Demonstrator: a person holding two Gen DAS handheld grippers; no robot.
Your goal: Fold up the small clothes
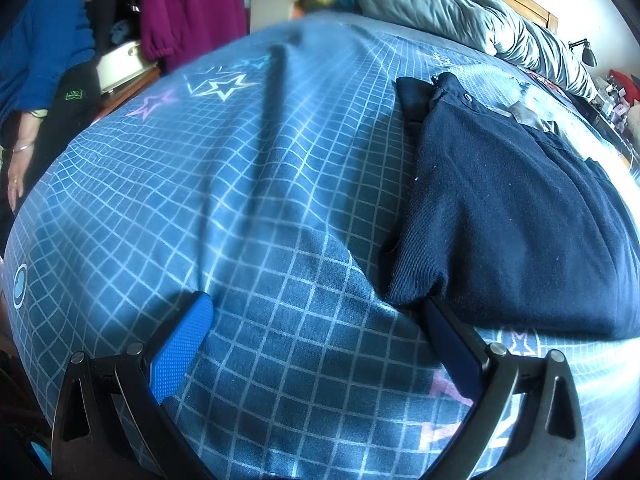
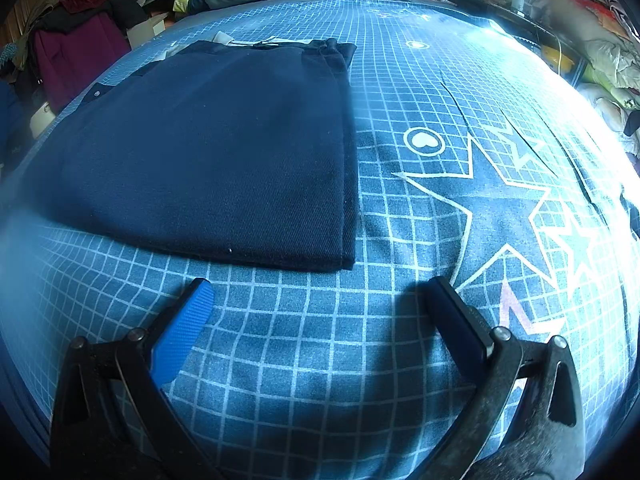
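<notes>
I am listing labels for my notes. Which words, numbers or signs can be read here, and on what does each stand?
None can be read.
Green patch on the person's dark clothes: too small and blurred.
White script on the bedsheet: blurred.
Navy garment: no text shows.

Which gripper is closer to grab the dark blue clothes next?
Probably the left hand-held gripper: its open fingers nearly touch the clothes' corner. The right hand-held gripper, also open, sits slightly back.
</notes>
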